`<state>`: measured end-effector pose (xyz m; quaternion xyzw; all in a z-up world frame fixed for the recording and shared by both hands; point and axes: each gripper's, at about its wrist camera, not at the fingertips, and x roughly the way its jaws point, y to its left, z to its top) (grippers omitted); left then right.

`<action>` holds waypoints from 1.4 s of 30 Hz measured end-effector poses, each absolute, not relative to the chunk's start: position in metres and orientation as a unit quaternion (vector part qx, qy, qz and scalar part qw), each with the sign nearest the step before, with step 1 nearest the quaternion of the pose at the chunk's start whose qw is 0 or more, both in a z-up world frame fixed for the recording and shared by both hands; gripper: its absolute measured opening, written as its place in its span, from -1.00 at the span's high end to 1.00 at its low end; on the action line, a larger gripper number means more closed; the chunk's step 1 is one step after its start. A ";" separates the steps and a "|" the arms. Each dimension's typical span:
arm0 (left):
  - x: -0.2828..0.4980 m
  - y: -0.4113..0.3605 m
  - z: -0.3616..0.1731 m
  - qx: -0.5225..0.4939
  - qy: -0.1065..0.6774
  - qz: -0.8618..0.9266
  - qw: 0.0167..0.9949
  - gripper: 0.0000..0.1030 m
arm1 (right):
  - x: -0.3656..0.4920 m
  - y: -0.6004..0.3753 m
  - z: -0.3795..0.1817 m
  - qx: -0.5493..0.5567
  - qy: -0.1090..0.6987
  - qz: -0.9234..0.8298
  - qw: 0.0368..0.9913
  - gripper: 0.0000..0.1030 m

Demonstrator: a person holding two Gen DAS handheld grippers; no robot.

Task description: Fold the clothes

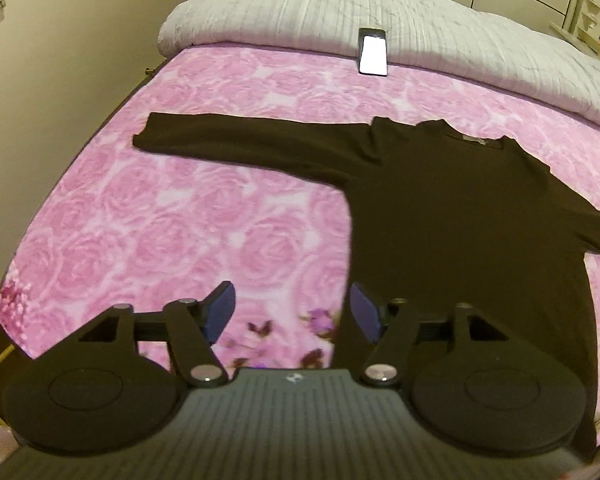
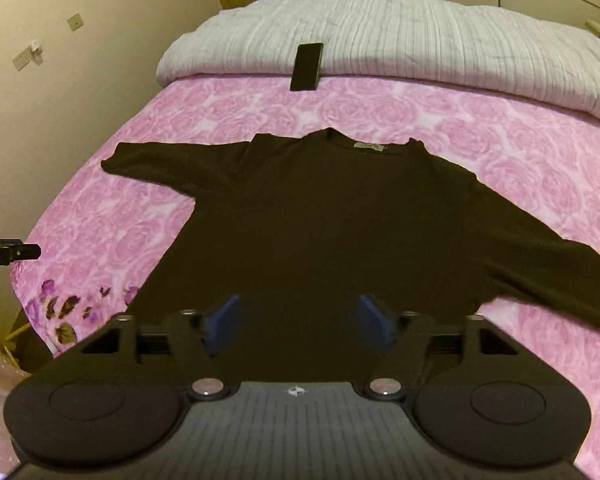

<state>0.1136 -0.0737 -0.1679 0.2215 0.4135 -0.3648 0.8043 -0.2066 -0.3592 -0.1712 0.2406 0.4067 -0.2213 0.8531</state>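
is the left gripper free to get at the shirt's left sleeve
Probably yes. The left gripper is open and empty, and the sleeve lies flat on the bedspread with nothing on it or in between.

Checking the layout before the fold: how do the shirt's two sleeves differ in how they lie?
The left sleeve stretches nearly straight out sideways toward the bed's edge; the right sleeve angles down toward the hem side. The left sleeve's cuff shows whole in both views; the right sleeve's cuff runs out of both. Both lie flat and unfolded on the pink sheet.
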 end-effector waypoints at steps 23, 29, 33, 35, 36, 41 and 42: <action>0.405 -0.044 -0.177 0.320 0.369 -0.466 0.738 -0.65 | 0.022 -0.220 -0.159 0.286 0.416 -0.373 0.779 -0.70; 0.432 -0.035 -0.170 0.360 0.347 -0.470 0.727 -0.76 | 0.083 -0.203 -0.179 0.276 0.418 -0.326 0.802 -0.70; 0.468 -0.043 -0.177 0.385 0.331 -0.484 0.712 -0.76 | 0.141 -0.187 -0.178 0.241 0.424 -0.278 0.827 -0.70; 0.493 -0.052 -0.184 0.393 0.323 -0.494 0.704 -0.76 | 0.170 -0.178 -0.172 0.219 0.419 -0.258 0.843 -0.70; 0.508 -0.059 -0.190 0.395 0.322 -0.503 0.698 -0.76 | 0.187 -0.172 -0.169 0.204 0.416 -0.248 0.851 -0.70; 0.583 -0.110 -0.244 0.406 0.312 -0.551 0.659 -0.72 | 0.272 -0.148 -0.187 0.151 0.415 -0.222 0.869 -0.70; 0.596 -0.121 -0.257 0.415 0.310 -0.553 0.652 -0.69 | 0.288 -0.145 -0.196 0.146 0.416 -0.219 0.871 -0.70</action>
